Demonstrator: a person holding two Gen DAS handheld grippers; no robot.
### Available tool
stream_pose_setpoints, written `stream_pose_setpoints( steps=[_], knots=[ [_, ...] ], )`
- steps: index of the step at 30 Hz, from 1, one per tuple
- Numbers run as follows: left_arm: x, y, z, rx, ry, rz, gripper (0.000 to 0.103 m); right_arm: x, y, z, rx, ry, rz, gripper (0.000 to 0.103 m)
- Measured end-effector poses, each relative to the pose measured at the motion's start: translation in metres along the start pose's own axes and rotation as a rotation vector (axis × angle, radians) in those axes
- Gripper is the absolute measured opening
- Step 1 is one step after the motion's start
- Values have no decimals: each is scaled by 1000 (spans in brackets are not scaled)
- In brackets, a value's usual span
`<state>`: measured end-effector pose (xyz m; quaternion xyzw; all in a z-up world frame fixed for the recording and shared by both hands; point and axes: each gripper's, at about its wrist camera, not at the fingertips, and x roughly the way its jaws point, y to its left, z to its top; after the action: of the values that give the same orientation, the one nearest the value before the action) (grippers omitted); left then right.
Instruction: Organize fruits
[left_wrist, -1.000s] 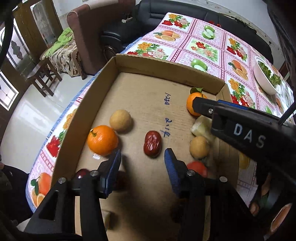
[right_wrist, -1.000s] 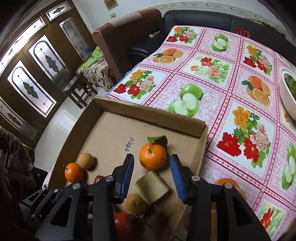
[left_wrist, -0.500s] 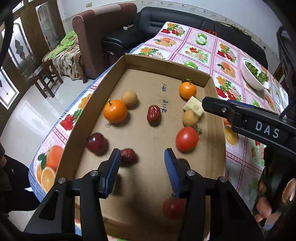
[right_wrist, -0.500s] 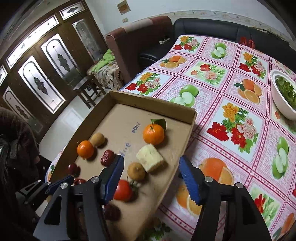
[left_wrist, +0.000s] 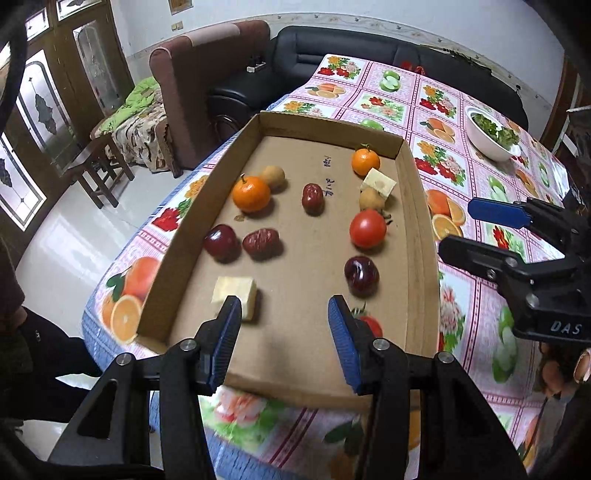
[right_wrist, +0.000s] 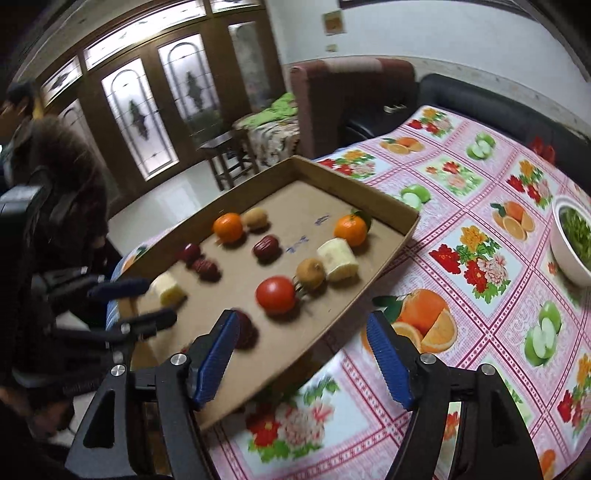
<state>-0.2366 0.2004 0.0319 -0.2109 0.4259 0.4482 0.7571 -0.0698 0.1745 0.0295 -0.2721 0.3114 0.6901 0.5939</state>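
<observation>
My right gripper (right_wrist: 301, 354) has just been opening, nothing between its jaws; my left gripper (left_wrist: 284, 338) stands wide, empty. Both have pulled back from the shallow cardboard tray (left_wrist: 417, 221), revealing fruits ahead, including a red tomato (left_wrist: 367, 229).

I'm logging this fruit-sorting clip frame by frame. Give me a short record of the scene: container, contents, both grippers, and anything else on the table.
container: open cardboard tray on a floral tablecloth
left column: tangerine, dark plum, wrinkled red date, pale cube
right column: leafy tangerine, tomato, second plum
left gripper: open, empty, above the tray's near end
right gripper: jaws just opening, nothing between the fingers
elsewhere: white bowl of greens
</observation>
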Motion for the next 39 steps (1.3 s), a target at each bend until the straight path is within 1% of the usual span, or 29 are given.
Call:
stream_pose_setpoints(
  steps=[3, 6, 12, 16, 18, 22, 28, 39],
  knots=[
    [-8, 3, -9, 8, -16, 10, 48, -9, 8, -9, -59, 5, 28, 74],
    [-14, 6, -18, 8, -16, 9, 55, -16, 20, -19, -137, 18, 52, 76],
    [-27, -3, -45, 61, -31, -8, 55, -24, 48, -47, -295, 60, 91, 76],
    [-28, -13, -56, 96, -21, -40, 55, -23, 59, -64, -352, 99, 85, 76],
    [-28, -16, -60, 103, -14, -52, 55, -23, 63, -71, -374, 117, 76, 76],
    [-29, -19, -63, 119, -12, -66, 55, -25, 66, -74, -393, 120, 67, 76],
    [-32, -19, -65, 123, -14, -68, 55, -26, 67, -67, -395, 108, 74, 76],
    [-31, -16, -65, 117, -9, -69, 55, -21, 75, -59, -431, 114, 88, 76]
  ],
)
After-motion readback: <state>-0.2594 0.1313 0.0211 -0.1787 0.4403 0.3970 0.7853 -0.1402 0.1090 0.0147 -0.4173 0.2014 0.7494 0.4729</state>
